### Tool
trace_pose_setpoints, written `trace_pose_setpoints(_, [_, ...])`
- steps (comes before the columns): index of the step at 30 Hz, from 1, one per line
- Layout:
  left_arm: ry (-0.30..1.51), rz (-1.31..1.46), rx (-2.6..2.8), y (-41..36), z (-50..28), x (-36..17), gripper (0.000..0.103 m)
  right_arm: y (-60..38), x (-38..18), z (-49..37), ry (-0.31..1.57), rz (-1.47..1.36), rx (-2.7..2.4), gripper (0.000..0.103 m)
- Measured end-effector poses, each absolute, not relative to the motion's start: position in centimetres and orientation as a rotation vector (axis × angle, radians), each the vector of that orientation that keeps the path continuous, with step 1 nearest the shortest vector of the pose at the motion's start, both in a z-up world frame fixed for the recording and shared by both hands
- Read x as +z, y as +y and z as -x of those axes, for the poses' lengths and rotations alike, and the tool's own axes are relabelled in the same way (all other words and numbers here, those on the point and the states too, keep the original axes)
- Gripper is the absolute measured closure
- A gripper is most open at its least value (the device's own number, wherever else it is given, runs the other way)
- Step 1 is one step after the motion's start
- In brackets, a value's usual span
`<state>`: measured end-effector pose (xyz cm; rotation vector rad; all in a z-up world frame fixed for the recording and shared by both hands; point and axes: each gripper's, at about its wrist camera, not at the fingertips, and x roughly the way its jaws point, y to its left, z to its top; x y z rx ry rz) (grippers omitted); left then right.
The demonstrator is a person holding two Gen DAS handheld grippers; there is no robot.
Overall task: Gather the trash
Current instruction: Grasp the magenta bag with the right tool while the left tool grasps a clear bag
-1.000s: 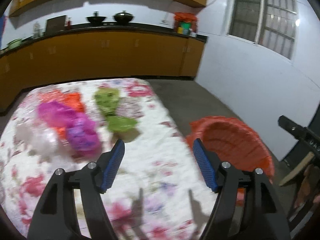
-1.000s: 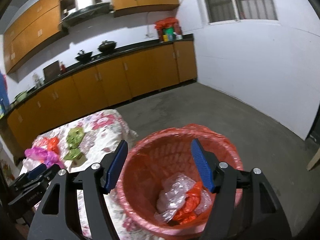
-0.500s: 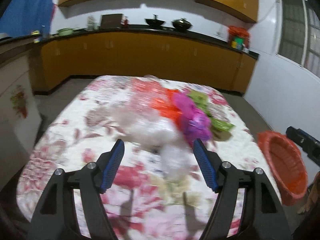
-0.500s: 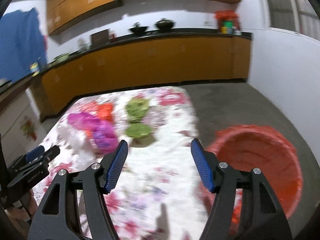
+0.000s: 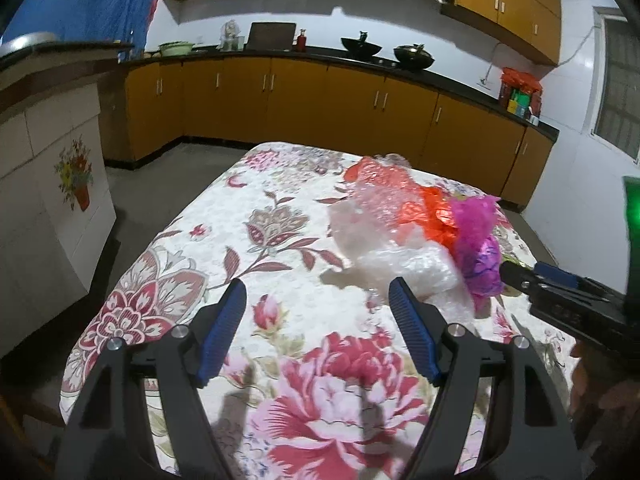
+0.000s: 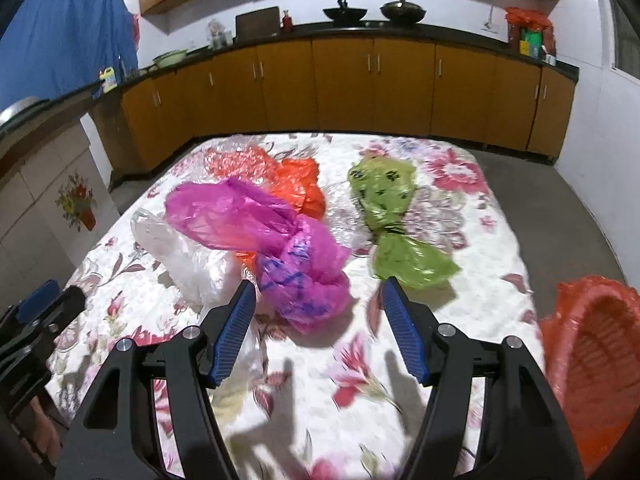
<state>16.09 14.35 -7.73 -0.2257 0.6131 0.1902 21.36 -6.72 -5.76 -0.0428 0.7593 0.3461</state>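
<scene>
Left wrist view: the left gripper [image 5: 316, 320] hangs over the floral-cloth bench [image 5: 224, 240] with its blue-padded jaws spread wide and nothing between them; they have just been opening a little further. Just beyond its right jaw lies a crumpled clear plastic bag [image 5: 404, 260], with a sheet of clear bubble wrap [image 5: 384, 196] behind it. A crumpled orange plastic bag [image 5: 428, 216] and a crumpled magenta plastic bag [image 5: 478, 248] touch these on the right. The right gripper [image 5: 528, 276] reaches in from the right edge, its tip beside the magenta bag.

Right wrist view: the right gripper [image 6: 318, 320] is open wide and empty, its jaws framing the near end of the magenta bag [image 6: 280, 248] without pressing on it. The clear bag [image 6: 188, 252] lies to the left, the orange bag [image 6: 296, 186] and bubble wrap [image 6: 236, 160] behind. Two crumpled green plastic bags [image 6: 384, 188] lie to the right, apart from the pile. A red woven waste basket [image 6: 596, 360] lined with red plastic stands past the bench's right edge. The left gripper [image 6: 52, 304] shows at the left edge.
</scene>
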Motion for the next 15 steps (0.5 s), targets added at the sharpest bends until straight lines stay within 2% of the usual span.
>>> trace_pose_setpoints(12, [0.648,0.264,0.190,15.1,-16.9,-9.1,0.030,-4.1,-8.5,-24.4,0.819,0.080,0.336,0.037])
trace_pose_setpoints(15, [0.651,0.262,0.178,14.6,-17.3,-9.1,0.030,-4.1,-8.9,-24.7,0.837,0.077,0.340,0.045])
